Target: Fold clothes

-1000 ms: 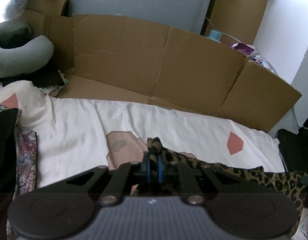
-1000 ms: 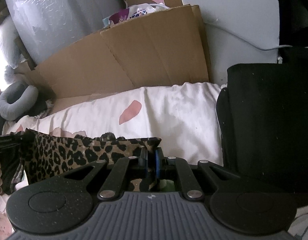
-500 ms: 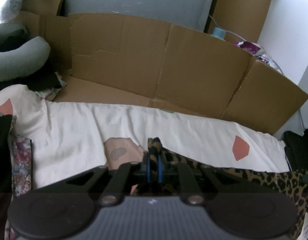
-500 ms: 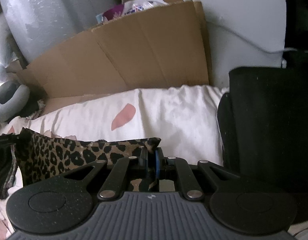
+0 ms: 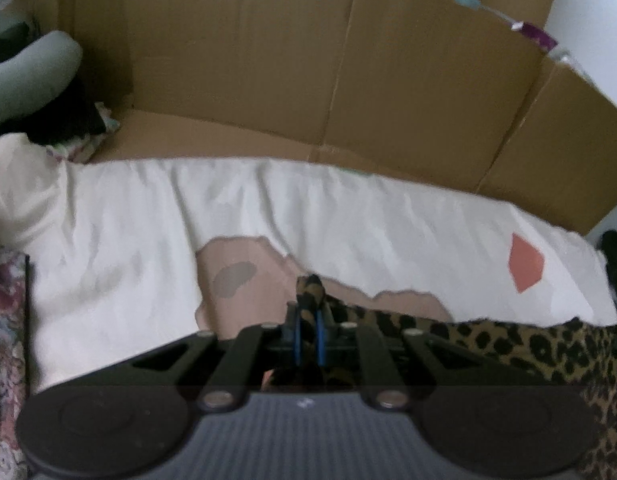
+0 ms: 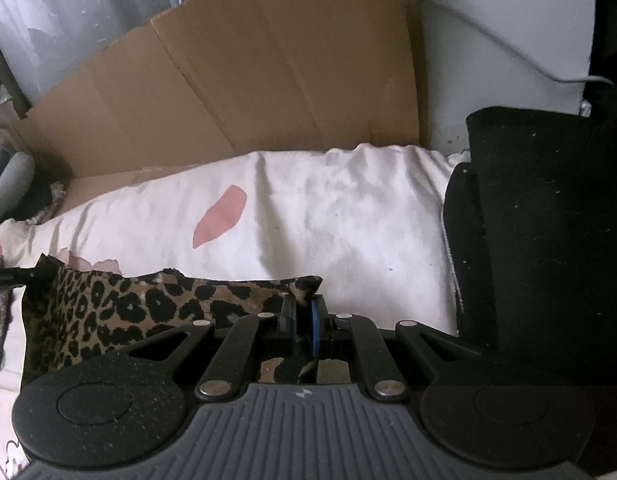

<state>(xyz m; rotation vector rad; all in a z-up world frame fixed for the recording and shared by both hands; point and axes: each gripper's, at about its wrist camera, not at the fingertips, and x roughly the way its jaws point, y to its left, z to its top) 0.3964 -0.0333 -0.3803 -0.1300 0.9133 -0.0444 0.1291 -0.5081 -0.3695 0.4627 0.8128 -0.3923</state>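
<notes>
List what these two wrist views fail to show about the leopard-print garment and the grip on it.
- Leopard-print garment, left wrist view: its lower part is hidden behind the left gripper body; its type is unclear.
- Same garment, right wrist view: the right gripper body covers most of it.
- Left wrist view: motion blur softens the white sheet.

Cardboard [image 5: 388,80] behind bedsheet [image 5: 348,216] (creased)
</notes>
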